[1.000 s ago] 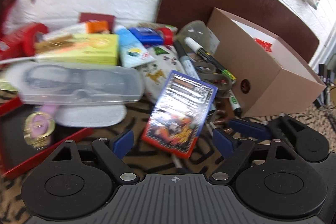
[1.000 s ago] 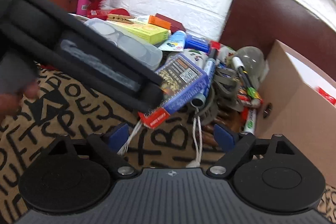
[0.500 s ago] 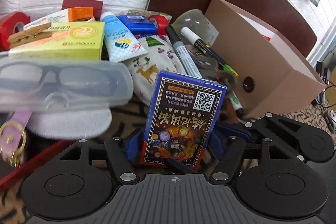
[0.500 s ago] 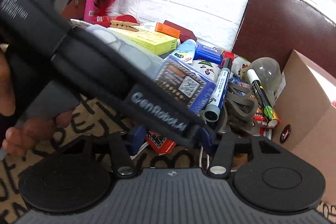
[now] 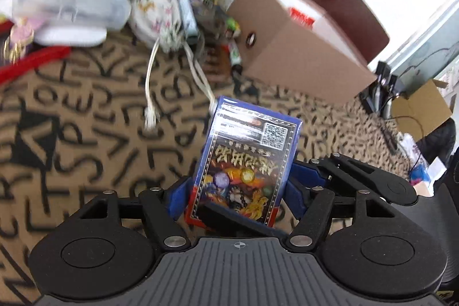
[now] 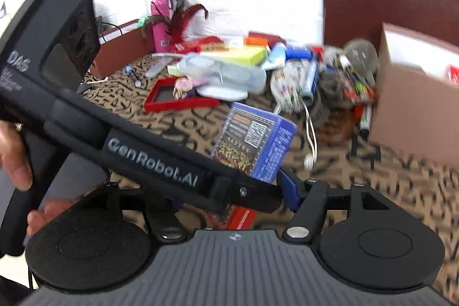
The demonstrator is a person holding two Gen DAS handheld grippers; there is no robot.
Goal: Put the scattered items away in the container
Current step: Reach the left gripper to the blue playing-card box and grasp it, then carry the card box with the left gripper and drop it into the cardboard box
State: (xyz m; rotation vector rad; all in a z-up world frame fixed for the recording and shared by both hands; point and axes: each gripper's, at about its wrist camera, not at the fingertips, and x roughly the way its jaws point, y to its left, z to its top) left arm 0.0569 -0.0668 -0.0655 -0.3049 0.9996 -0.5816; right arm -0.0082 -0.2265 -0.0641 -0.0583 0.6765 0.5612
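Blue card box (image 5: 246,162) stands upright between both grippers' blue pads, off the patterned cloth (image 5: 86,134). Left gripper (image 5: 233,195) and right gripper (image 6: 229,201) pinch it together, jaws easing wider. Cardboard container (image 5: 298,27) lies ahead, up right.

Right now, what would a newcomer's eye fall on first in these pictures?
First, the blue card box standing up in the middle, between the fingers of both the left hand-held gripper and the right hand-held gripper, whose jaws are opening. Behind it lies the cluttered pile on the patterned cloth, with the cardboard box at the right.
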